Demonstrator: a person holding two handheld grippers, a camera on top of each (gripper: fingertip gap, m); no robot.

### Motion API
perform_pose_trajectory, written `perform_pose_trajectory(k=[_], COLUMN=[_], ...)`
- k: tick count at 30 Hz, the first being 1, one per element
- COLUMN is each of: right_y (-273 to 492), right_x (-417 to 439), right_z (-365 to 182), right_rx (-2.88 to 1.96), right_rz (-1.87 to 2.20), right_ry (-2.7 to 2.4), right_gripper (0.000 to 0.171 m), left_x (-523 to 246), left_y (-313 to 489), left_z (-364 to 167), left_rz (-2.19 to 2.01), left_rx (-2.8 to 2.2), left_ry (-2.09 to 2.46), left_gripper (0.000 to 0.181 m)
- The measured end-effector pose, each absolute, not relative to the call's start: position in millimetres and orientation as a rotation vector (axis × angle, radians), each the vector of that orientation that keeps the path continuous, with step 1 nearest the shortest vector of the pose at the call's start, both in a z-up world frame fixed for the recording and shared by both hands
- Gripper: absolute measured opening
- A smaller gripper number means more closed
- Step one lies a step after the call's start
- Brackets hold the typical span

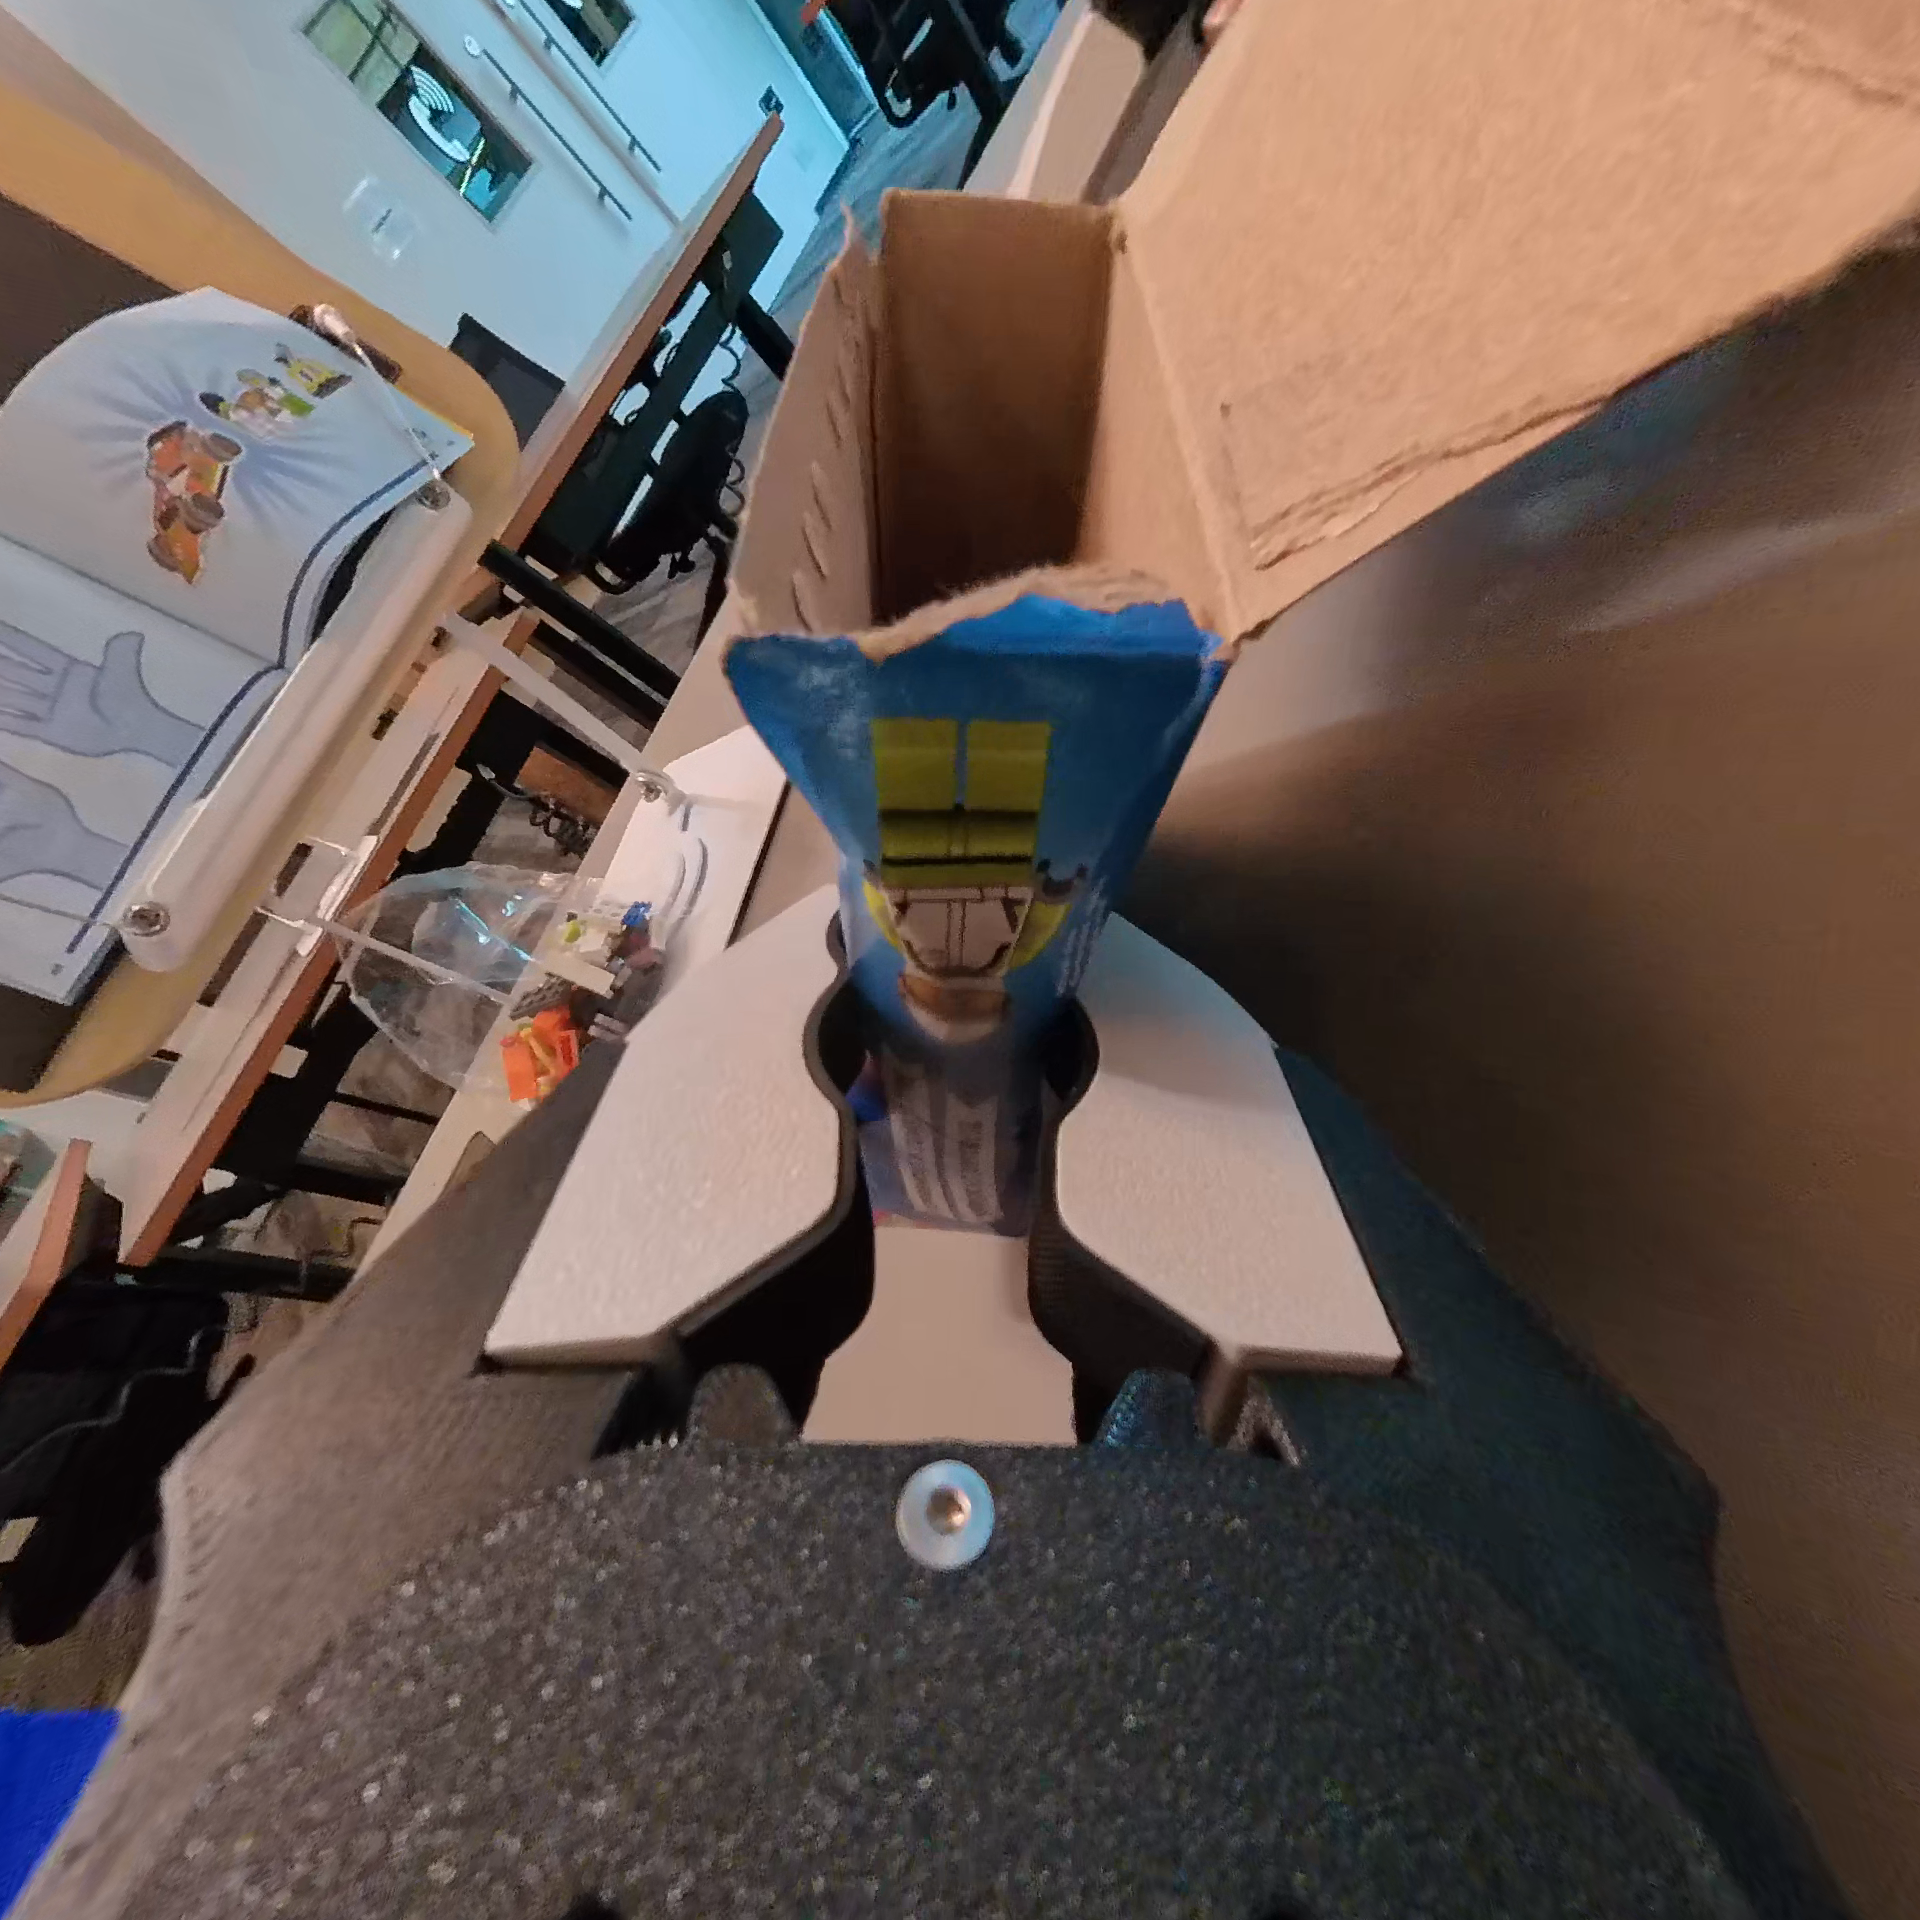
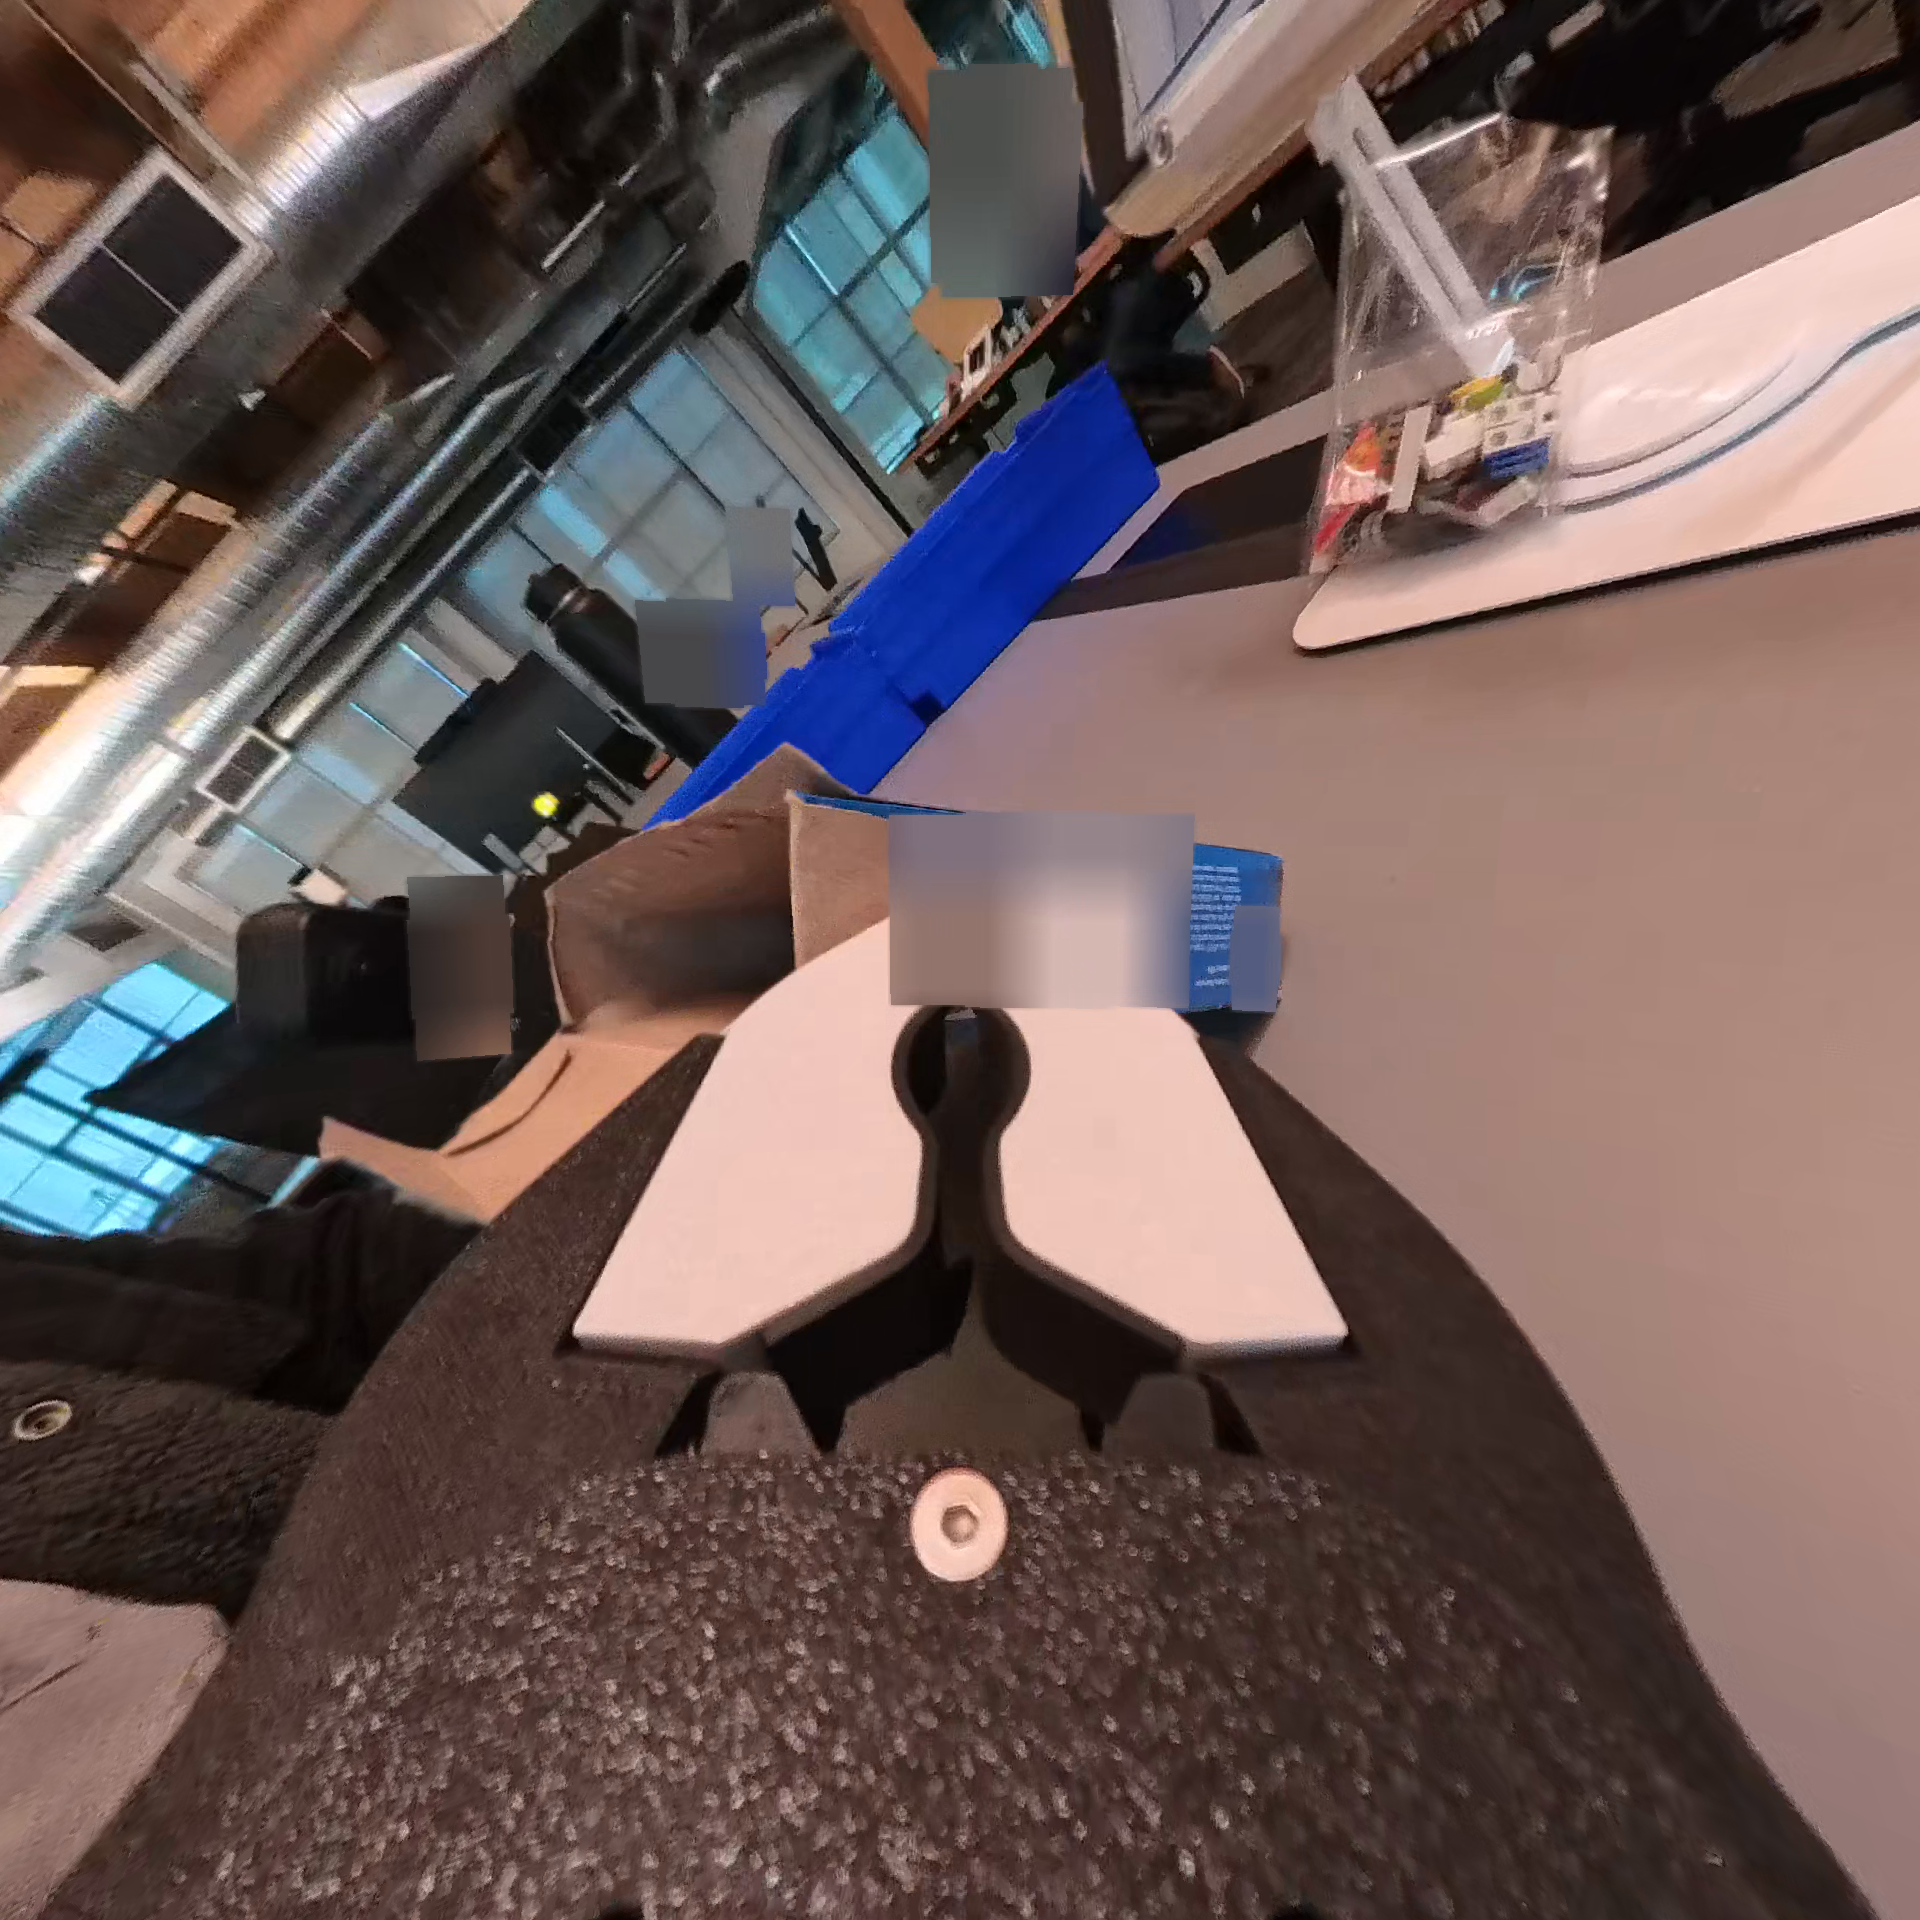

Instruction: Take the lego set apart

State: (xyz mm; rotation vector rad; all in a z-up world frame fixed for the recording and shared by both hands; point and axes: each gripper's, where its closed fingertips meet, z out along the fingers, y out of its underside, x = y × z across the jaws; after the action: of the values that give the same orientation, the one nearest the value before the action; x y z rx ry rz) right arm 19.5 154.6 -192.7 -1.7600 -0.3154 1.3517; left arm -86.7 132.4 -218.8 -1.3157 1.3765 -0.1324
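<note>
While left tongs (image 1: 951, 1081) clench the box flap (image 1: 966, 790), right tongs (image 2: 961, 1049) pinch its edge.

At left in the left wrist view we see a curved booklet (image 1: 156, 582) on a clear stand (image 1: 312, 894). In the right wrist view, a blue bin (image 2: 997, 561) sits mid-frame, windows (image 2: 665, 457) behind it.

Both wrist cameras are riding tilted, low over the tabletop (image 2: 1558, 935). The left is looking very close along its tool (image 1: 951, 1049) into an open cardboard box (image 1: 987, 416); the right is facing that box's blue end (image 2: 1231, 925) — both are also catching the clear bag of bricks (image 1: 520, 966) farther off.
</note>
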Motion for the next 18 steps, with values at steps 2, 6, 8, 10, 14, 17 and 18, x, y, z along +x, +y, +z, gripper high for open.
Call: perform_pose_trajectory(k=[2,6,8,10,14,17,18], right_y=[152.5,150.6,152.2,151.5,157.0,164.2,168.7], right_x=[19.2,23.1,30.8,40.2,58.7,56.7,54.6], right_z=[-192.7,-191.0,-186.8,-177.0,-169.1,-168.3,-167.5], right_rx=[-1.766,-1.763,-1.736,-1.682,-1.663,-1.69,-1.695], right_rz=[1.3,1.194,1.135,1.145,1.056,1.009,0.996], right_ry=[-0.366,-0.42,-0.417,-0.395,-0.375,-0.402,-0.407], right_gripper=[0.0,0.0,0.004,0.011,0.021,0.028,0.029], left_x=[-87.8,-87.5,-88.9,-92.3,-101.8,-108.2,-110.0], left_y=[133.1,132.7,133.5,135.3,139.8,142.0,142.8], left_z=[-218.2,-219.4,-220.2,-220.6,-219.3,-218.6,-218.3], left_rz=[-0.139,-0.157,-0.154,-0.155,-0.176,-0.2,-0.201], left_rx=[-1.318,-1.32,-1.323,-1.323,-1.34,-1.353,-1.357], left_ry=[1.373,1.377,1.38,1.381,1.371,1.363,1.361], left_gripper=[0.033,0.034,0.035,0.036,0.037,0.038,0.038])
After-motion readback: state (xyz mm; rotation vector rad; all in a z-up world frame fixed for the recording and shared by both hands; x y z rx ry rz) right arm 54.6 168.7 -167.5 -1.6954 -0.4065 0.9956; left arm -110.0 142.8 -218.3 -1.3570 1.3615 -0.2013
